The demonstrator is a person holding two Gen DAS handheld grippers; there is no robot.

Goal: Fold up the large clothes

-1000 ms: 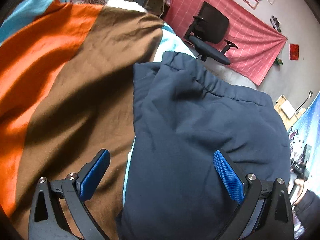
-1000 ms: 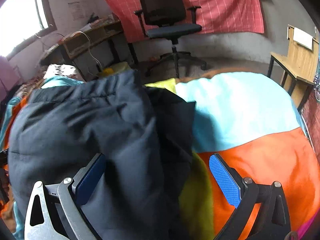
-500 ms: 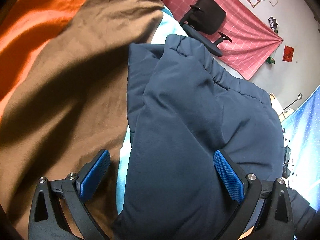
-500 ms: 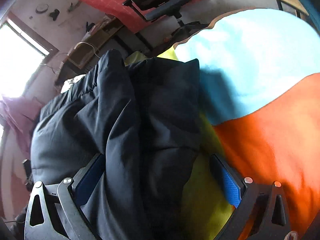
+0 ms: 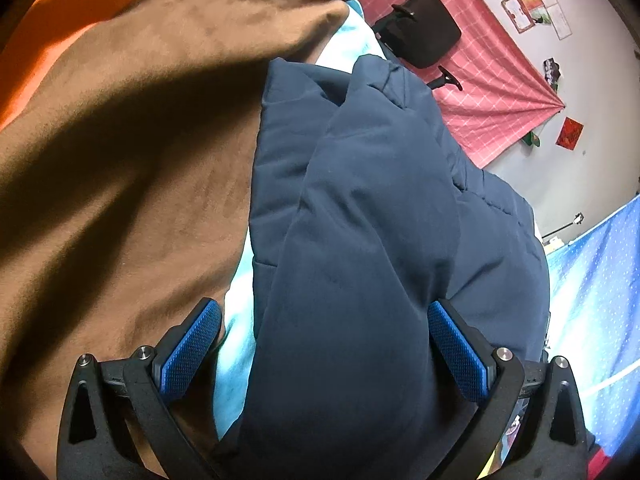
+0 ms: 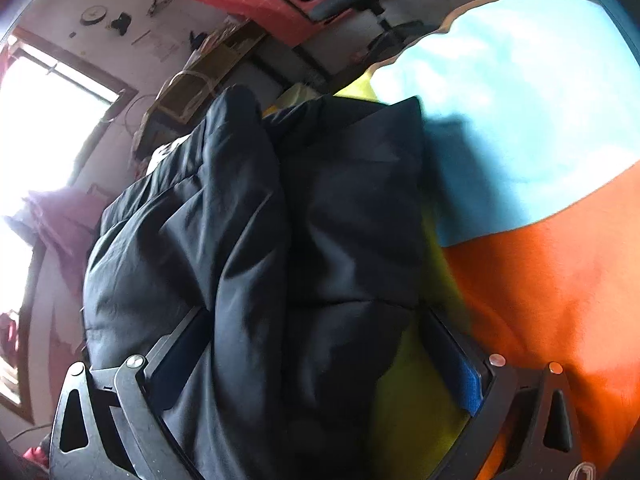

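Note:
A dark navy padded jacket [image 5: 360,240] lies folded on a bed cover of brown, orange and light blue patches [image 5: 120,180]. My left gripper [image 5: 324,344] is open, its blue pads wide apart, with a thick fold of the jacket bulging between them. In the right wrist view the same jacket [image 6: 280,260] looks near black. My right gripper [image 6: 316,364] is open too, with the jacket's bulk between its fingers, over a yellow-green patch [image 6: 408,420] of the cover. Whether either gripper's pads touch the cloth is unclear.
A black office chair [image 5: 424,28] stands beyond the bed before a pink checked cloth [image 5: 500,92] on the wall. A blue dotted cloth [image 5: 600,300] hangs at the right. A cluttered wooden desk [image 6: 208,68] and a bright window [image 6: 44,120] are at the left.
Both grippers have dropped closer over the jacket and pitched downward, so the jacket fills more of each view. Both stayed open.

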